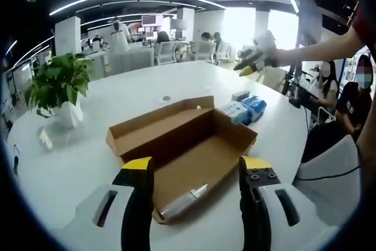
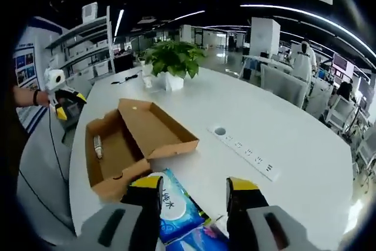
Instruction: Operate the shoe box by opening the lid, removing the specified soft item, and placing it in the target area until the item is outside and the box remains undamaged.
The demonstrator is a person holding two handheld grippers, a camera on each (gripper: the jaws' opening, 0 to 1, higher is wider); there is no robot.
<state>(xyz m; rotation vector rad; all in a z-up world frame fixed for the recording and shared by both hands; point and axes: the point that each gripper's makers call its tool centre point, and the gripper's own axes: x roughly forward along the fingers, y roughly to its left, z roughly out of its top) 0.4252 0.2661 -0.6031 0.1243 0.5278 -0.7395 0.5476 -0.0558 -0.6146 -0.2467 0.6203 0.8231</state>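
Note:
The brown cardboard shoe box (image 1: 194, 151) lies on the white table with its lid (image 1: 155, 123) folded back flat. A small clear wrapped item (image 1: 183, 200) rests at the box's near end. My left gripper (image 1: 197, 168) hovers open above the box, its yellow-tipped jaws wide apart with nothing between them. Soft blue tissue packs (image 1: 248, 109) lie on the table beside the box. In the right gripper view, my right gripper (image 2: 194, 187) is open above a blue pack (image 2: 173, 207), and the box (image 2: 111, 151) sits to the left. The right gripper (image 1: 252, 60) is raised high.
A potted plant (image 1: 59, 86) stands at the table's left, the same plant (image 2: 170, 60) beyond the box in the right gripper view. A white power strip (image 2: 247, 151) lies on the table. Seated people (image 1: 352, 104) and office chairs (image 1: 338, 168) are by the table edge.

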